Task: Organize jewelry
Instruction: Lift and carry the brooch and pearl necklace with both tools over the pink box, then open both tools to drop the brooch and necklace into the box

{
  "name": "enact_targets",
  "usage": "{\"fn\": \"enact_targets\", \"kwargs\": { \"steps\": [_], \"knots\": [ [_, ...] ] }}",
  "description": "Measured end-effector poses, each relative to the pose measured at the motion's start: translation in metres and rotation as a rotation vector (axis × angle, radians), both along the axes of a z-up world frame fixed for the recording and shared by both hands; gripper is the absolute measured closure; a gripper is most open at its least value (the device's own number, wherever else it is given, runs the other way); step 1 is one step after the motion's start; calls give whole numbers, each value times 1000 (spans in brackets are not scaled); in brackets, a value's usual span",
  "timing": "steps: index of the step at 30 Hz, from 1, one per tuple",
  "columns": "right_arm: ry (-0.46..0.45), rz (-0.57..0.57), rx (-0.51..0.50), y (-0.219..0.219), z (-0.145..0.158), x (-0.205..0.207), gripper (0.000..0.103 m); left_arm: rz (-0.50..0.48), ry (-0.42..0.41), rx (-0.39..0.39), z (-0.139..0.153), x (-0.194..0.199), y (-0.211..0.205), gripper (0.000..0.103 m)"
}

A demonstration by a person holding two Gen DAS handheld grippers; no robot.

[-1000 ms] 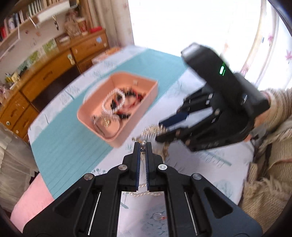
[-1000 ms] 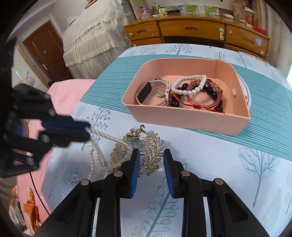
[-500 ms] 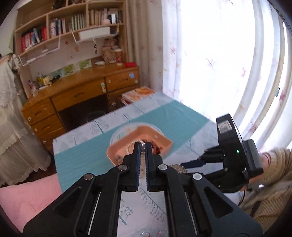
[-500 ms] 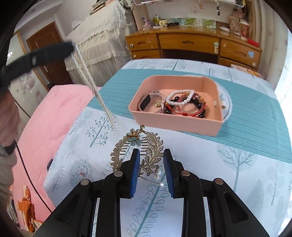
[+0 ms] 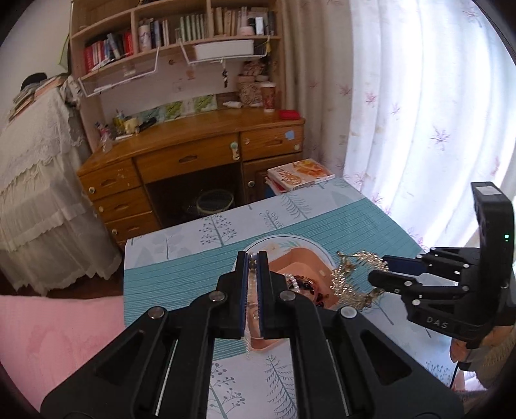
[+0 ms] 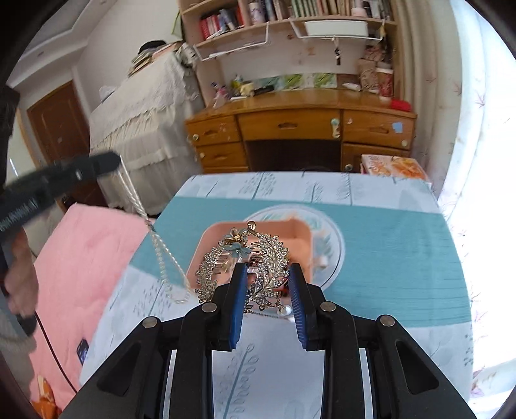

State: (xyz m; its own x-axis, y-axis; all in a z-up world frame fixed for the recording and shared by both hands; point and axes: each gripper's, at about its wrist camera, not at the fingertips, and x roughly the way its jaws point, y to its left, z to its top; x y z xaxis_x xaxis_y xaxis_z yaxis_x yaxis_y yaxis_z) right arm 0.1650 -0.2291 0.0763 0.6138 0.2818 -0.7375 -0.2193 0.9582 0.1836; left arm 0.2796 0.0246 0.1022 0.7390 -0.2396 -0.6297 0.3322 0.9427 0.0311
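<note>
Behind the table [image 6: 403, 245] we had a wooden desk [image 5: 193, 154] with bookshelves [image 5: 174, 29] above it, a lace-covered bed [image 6: 142, 116] to one side and a curtained window [image 5: 419, 106] to the other.

Our right gripper [image 6: 267, 301] held the gold leaf hair comb [image 6: 245, 261] up off the table, over the near edge of the pink tray [image 6: 300, 238]. Its fingers [image 6: 237, 306] stood apart with the comb's base between them; the left pad looked in contact, but we could not tell about the right one. In the left wrist view the comb [image 5: 354, 280] hung at the tips of that gripper [image 5: 383, 270], just beside the tray's right rim.

Our left gripper [image 5: 253, 261] had its fingers nearly together, clamped on the pearl necklace [image 6: 161, 248]. The strand dropped from the tip [image 6: 106, 161] as a long loop, its bottom end low over the tablecloth's pale left border and left of the comb. A few pearls [image 5: 252, 258] showed between the pads.

That tray [image 5: 303, 258] sat on the teal band of the cloth, mid-table, with beaded bracelets [image 5: 300, 283] inside. Bare cloth lay on all sides of the tray. A pink blanket [image 6: 80, 258] ran along the table's left edge, and a stack of books [image 5: 300, 175] sat past the far right corner.
</note>
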Motion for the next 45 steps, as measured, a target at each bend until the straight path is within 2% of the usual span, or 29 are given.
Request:
{"fn": "enact_targets", "kwargs": {
  "steps": [4,11,22,28,31,34,43,45],
  "knots": [
    [12,-11,1,-8,0,13,77,29,35,-20,-12,22,-1,100],
    [49,-41,4,-8,-23,42,77,43,65,-27,-24,39,-3,100],
    [43,-69,20,7,-41,79,77,33,25,-44,-12,35,-6,100],
    [96,-93,19,16,-69,101,77,45,26,-71,-6,34,-4,100],
    [113,-97,18,18,-84,110,82,41,20,-72,-4,32,-5,100],
    [120,-100,10,22,-94,117,82,37,23,-76,-4,32,-6,100],
    [123,-81,1,31,-110,118,82,19,6,-91,4,27,-7,100],
    [122,-71,2,31,-111,113,82,31,1,-121,4,25,-2,100]
  ]
}}
